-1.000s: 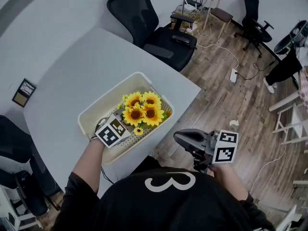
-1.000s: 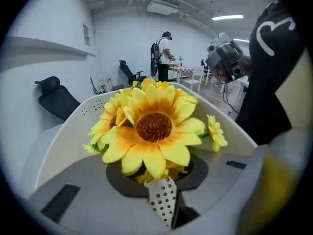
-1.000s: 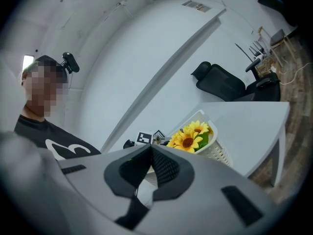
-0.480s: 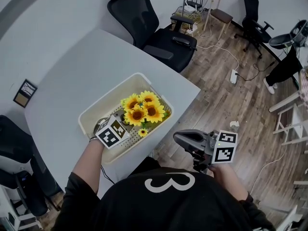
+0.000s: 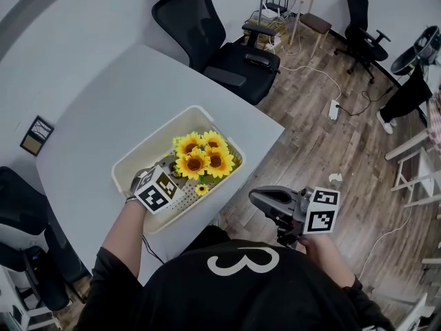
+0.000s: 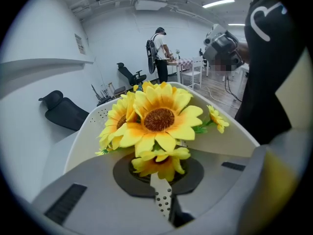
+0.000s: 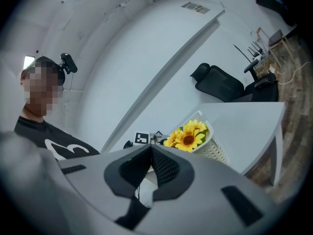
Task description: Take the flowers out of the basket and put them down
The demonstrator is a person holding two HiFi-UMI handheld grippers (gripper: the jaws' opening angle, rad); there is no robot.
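Left gripper (image 5: 172,172) reaches into a white basket (image 5: 138,156) on the bench (image 5: 117,102), pinching a bunch of sunflowers (image 5: 201,158) at its base. Right gripper (image 5: 260,198) hangs beside the bench, pressed together, empty.

- A large white "3" is printed on the person's black shirt (image 5: 244,261), on the near side of the basket (image 5: 138,158).
- Black-and-white square markers, with no letters, cover the left cube (image 5: 157,189) of the left claw (image 5: 173,174) inside the basket, and the right cube (image 5: 321,211) of the right claw (image 5: 253,197), to the right of the basket.
- A small wall label (image 6: 78,43) beyond the basket is too small to read.
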